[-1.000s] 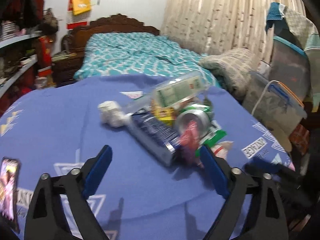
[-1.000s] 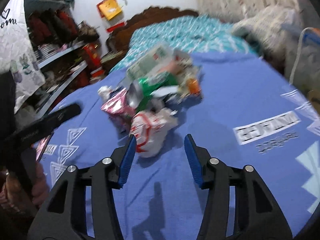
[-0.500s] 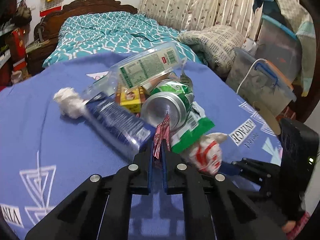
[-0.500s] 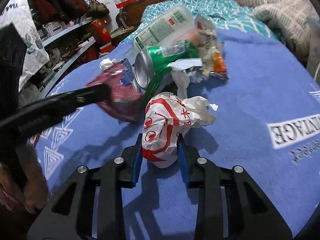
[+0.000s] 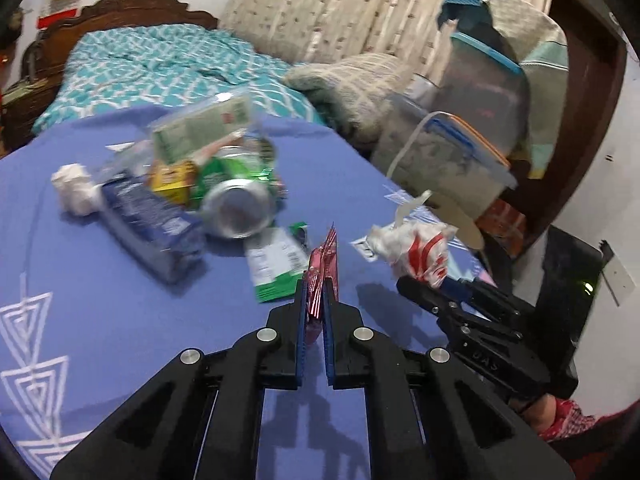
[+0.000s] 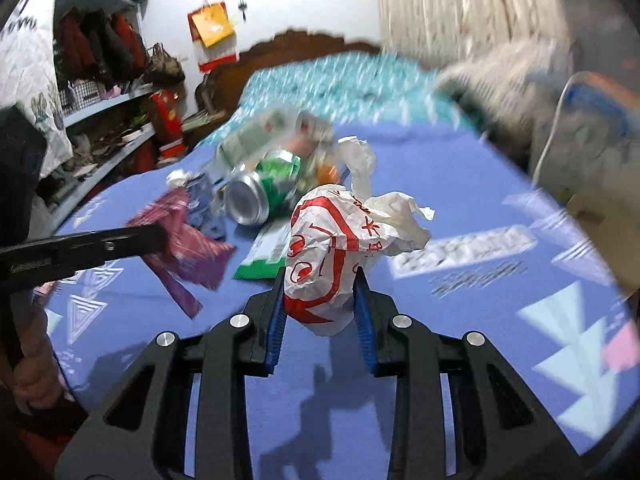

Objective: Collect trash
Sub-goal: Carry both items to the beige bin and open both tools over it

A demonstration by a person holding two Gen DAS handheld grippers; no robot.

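My left gripper [image 5: 315,284] is shut on a red foil wrapper [image 5: 325,258], held above the blue tablecloth [image 5: 100,320]; it also shows in the right wrist view [image 6: 188,240]. My right gripper [image 6: 320,276] is shut on a crumpled white-and-red paper wrapper [image 6: 332,240], lifted off the cloth; it shows in the left wrist view [image 5: 416,246] too. On the cloth lie a green can [image 5: 236,204], a blue packet [image 5: 148,224], a green-and-white wrapper [image 5: 276,264], a clear plastic pack [image 5: 200,128], a yellow box [image 5: 172,180] and a white tissue ball [image 5: 74,188].
A bed with a teal cover [image 5: 152,68] stands behind the table. Plastic storage bins [image 5: 460,148] and a folded blanket [image 5: 352,84] sit to the right. Shelves with clutter [image 6: 104,120] line the left wall.
Both grippers closed on their items, the left on the red wrapper and the right on the paper wrapper, then lifted them up and back from the pile.
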